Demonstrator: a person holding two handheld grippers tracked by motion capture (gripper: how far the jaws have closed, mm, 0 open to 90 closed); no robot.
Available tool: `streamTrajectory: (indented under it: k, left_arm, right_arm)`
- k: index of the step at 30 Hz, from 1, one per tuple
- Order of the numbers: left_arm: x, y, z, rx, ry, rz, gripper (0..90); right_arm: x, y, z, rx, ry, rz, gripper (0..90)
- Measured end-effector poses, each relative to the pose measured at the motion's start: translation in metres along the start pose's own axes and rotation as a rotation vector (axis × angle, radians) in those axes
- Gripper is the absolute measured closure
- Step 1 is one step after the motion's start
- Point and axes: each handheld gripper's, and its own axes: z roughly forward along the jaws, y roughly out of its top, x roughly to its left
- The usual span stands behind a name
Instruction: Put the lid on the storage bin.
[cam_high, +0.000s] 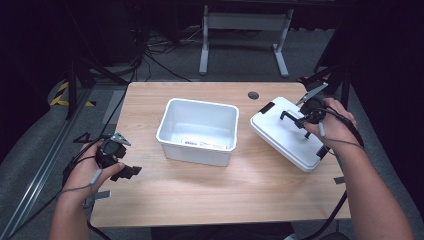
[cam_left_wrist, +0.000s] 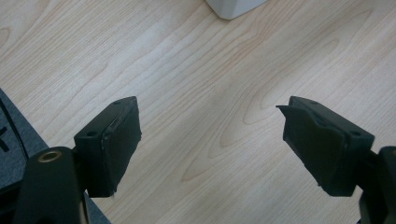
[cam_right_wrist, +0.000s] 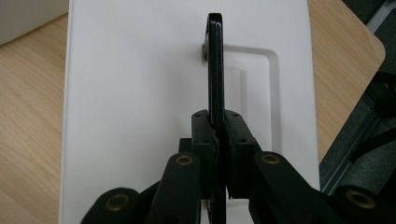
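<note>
Light falls from above onto the wooden table (cam_high: 200, 195), which is evenly bright, while the room around it sinks into near black, especially at the left and right edges of the high view. The white bin (cam_high: 199, 131) and white lid (cam_high: 287, 132) are close to overexposed, with little surface detail. Soft shadows lie just beside the bin and under the left gripper (cam_high: 131, 171). The high view is slightly soft and grainy. In the left gripper view the wood grain ahead of the jaws is sharp. In the right gripper view the black handle (cam_right_wrist: 215, 65) shows a thin glossy highlight, and its nearest black linkages are dim.
</note>
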Motion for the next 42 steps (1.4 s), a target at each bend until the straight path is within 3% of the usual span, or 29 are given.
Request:
streamTrajectory:
  k: [8, 12, 25, 42]
  left_arm:
    - [0.001, 0.002, 0.002, 0.001, -0.002, -0.014, 19.3]
    - [0.002, 0.004, 0.000, -0.028, 0.002, -0.039, 19.1]
    - [0.005, 0.007, 0.001, -0.017, -0.015, 0.005, 17.0]
    - [0.006, 0.007, -0.001, -0.019, -0.020, 0.010, 16.9]
  right_arm:
    - [-0.002, 0.006, -0.018, -0.014, 0.009, -0.003, 84.8]
    - [-0.001, 0.012, -0.027, -0.032, 0.028, -0.002, 84.8]
    - [0.013, 0.045, -0.057, -0.098, 0.042, -0.072, 84.7]
    - [0.041, 0.089, -0.064, -0.126, 0.057, -0.165, 84.8]
